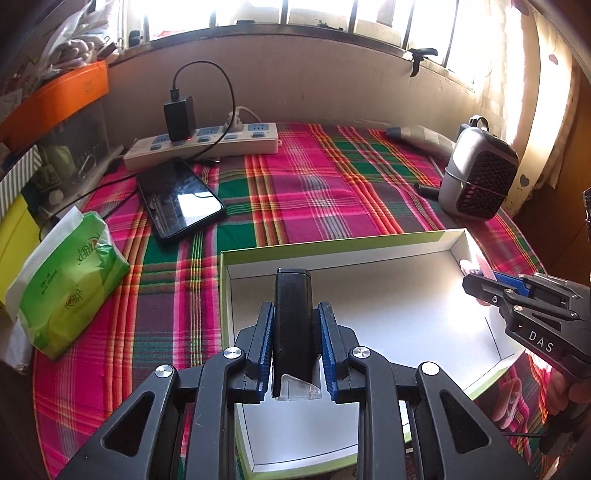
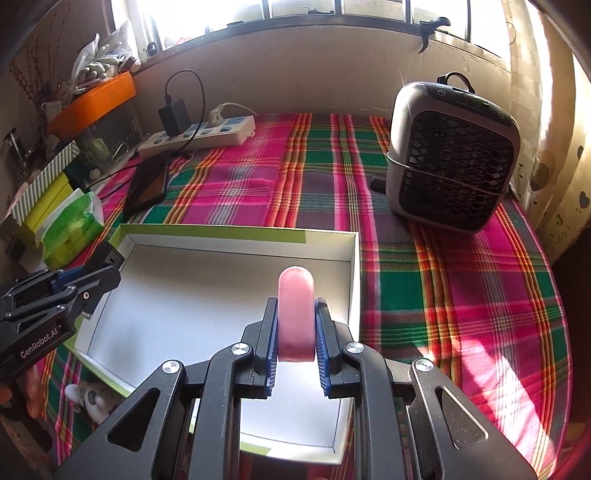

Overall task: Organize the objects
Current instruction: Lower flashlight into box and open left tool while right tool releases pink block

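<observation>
box (image 1: 332,247) interior open, heater (image 2: 452,155) right

Sunlit barred window (image 1: 258,14) above plaid tablecloth (image 2: 461,295).

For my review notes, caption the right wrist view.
Right gripper holds a rounded pink block above the shallow white cardboard box.

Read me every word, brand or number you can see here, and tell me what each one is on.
"DAS": on the right claw body.
"GenRobot.AI": on the left claw body.
Green tissue pack: print too distorted to read.
Orange box: small mark, too small.
Heater: green display, blurred.
</observation>
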The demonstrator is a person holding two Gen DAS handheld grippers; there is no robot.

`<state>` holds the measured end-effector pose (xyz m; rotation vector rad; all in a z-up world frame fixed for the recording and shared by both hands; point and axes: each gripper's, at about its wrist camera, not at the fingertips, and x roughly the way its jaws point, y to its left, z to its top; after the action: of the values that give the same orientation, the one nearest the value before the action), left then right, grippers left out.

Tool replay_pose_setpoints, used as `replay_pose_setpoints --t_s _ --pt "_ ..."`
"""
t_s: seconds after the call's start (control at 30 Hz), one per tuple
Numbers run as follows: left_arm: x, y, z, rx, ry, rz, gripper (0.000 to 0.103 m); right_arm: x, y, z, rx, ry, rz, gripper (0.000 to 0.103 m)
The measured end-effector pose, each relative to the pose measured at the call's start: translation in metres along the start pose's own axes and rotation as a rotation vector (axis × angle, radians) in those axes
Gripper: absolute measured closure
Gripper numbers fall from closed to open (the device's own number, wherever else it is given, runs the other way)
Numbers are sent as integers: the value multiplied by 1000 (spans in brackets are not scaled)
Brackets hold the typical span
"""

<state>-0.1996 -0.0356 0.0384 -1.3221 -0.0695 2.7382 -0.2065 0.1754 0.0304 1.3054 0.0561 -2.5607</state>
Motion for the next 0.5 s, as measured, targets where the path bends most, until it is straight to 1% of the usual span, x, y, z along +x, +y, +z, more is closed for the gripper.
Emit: replay_pose_setpoints --t_s 0.2,0.5 --pt "15 1 7 2 21 8 82 13 -1 5 10 12 8 84" --pt "29 6 7 -7 38 20 82 22 1 12 -11 10 -29 84"
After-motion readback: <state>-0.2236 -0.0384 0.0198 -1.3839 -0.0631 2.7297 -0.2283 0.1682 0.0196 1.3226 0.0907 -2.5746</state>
